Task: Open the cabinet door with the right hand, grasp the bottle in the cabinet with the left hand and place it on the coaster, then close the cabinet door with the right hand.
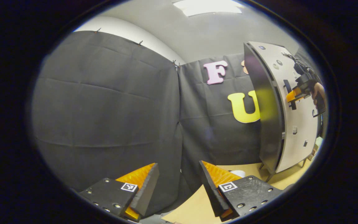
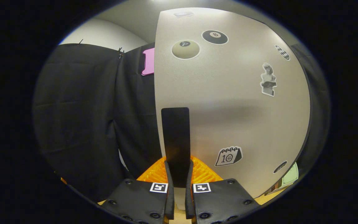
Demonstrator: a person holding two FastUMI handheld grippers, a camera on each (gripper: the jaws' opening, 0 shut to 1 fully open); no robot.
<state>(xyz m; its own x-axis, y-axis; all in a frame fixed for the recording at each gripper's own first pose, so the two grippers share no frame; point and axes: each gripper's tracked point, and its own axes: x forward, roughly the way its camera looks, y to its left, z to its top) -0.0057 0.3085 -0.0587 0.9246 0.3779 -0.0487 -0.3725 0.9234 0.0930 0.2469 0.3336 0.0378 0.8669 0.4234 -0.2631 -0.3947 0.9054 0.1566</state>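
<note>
Right gripper is clamping both fingers on the black door handle of the grey cabinet door, which is carrying stickers including an eight-ball sticker at 12 o'clock and a calendar sticker at 5 o'clock. In the left gripper view, left gripper is hanging wide open at 6 o'clock, holding nothing, over the tan table, while the cabinet is standing at 3 o'clock with the door slightly ajar and the right gripper and a hand on its handle. Bottle and coaster: cannot tell where.

black cloth wall, tan tabletop
</note>
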